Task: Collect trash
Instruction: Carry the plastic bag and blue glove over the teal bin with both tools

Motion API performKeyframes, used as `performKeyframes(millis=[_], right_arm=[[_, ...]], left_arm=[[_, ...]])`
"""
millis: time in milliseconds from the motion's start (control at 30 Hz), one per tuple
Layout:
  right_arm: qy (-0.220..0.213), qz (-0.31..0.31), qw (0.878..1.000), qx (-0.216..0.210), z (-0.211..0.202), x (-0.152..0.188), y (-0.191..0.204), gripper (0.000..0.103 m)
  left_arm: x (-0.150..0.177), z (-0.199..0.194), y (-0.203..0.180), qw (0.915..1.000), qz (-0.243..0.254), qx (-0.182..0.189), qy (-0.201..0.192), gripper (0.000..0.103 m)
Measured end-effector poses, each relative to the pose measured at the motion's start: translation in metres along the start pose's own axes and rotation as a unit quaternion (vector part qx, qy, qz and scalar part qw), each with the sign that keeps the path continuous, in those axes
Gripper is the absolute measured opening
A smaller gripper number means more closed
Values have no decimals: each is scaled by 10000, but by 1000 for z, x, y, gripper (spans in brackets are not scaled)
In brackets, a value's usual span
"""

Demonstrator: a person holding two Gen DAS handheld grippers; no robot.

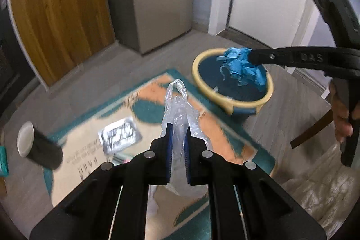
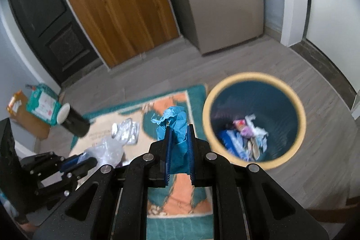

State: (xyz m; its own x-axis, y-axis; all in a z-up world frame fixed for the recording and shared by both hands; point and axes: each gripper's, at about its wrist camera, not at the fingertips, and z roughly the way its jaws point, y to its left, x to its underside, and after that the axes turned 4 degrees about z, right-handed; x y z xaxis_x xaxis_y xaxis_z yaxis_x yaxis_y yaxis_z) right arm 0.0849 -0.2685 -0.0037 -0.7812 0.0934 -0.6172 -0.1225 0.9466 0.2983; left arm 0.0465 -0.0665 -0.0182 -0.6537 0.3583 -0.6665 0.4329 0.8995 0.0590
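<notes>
Blue paper (image 2: 177, 125) is held tight by the right gripper (image 2: 178, 145) beside the bin (image 2: 209, 105); a clear bag (image 1: 180, 114) is pinched in the left gripper (image 1: 178, 141).

rug (image 1: 225, 125) motion-blurred, foil packet (image 1: 120, 135) print unreadable

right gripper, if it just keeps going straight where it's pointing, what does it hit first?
Probably the rug. The right gripper, shut on blue crumpled paper, points down at the rug just left of the trash bin, not into it. Depth is unclear.
</notes>
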Motion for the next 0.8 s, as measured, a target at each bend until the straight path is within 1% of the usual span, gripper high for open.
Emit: performKeyframes(millis=[100, 167, 200, 267, 333, 367, 433, 533, 667, 800], right_arm=[[-341, -67, 9994, 41, -19, -23, -8, 14], [-614, -82, 9980, 141, -32, -40, -17, 14], [-653, -105, 9976, 185, -34, -43, -19, 14], [-754, -220, 9960, 431, -33, -48, -31, 14], [-707, -118, 9963, 477, -26, -44, -46, 14], [-624, -15, 9970, 453, -20, -41, -54, 14], [-341, 174, 9983, 450, -5, -36, -70, 14], [-271, 236, 9975, 613, 2, -36, -88, 14], [-220, 408, 9965, 691, 9, -38, -110, 14], [-149, 407, 9953, 870, 17, -41, -128, 14]], left_arm=[[-28, -13, -4, 9995, 187, 20, -266, 9], [-47, -19, -9, 9984, 346, 20, -457, 9], [-52, -19, -11, 9981, 365, 67, -487, 9], [-60, -15, -18, 9974, 438, 153, -557, 9], [-61, -7, -23, 9970, 380, 300, -598, 9], [-61, 0, -25, 9971, 283, 429, -566, 9], [-62, 13, -30, 9973, 212, 526, -469, 9], [-65, 31, -41, 9973, 341, 533, -362, 9], [-74, 52, -45, 9975, 220, 600, -301, 9], [-78, 66, -53, 9977, 253, 555, -283, 9]])
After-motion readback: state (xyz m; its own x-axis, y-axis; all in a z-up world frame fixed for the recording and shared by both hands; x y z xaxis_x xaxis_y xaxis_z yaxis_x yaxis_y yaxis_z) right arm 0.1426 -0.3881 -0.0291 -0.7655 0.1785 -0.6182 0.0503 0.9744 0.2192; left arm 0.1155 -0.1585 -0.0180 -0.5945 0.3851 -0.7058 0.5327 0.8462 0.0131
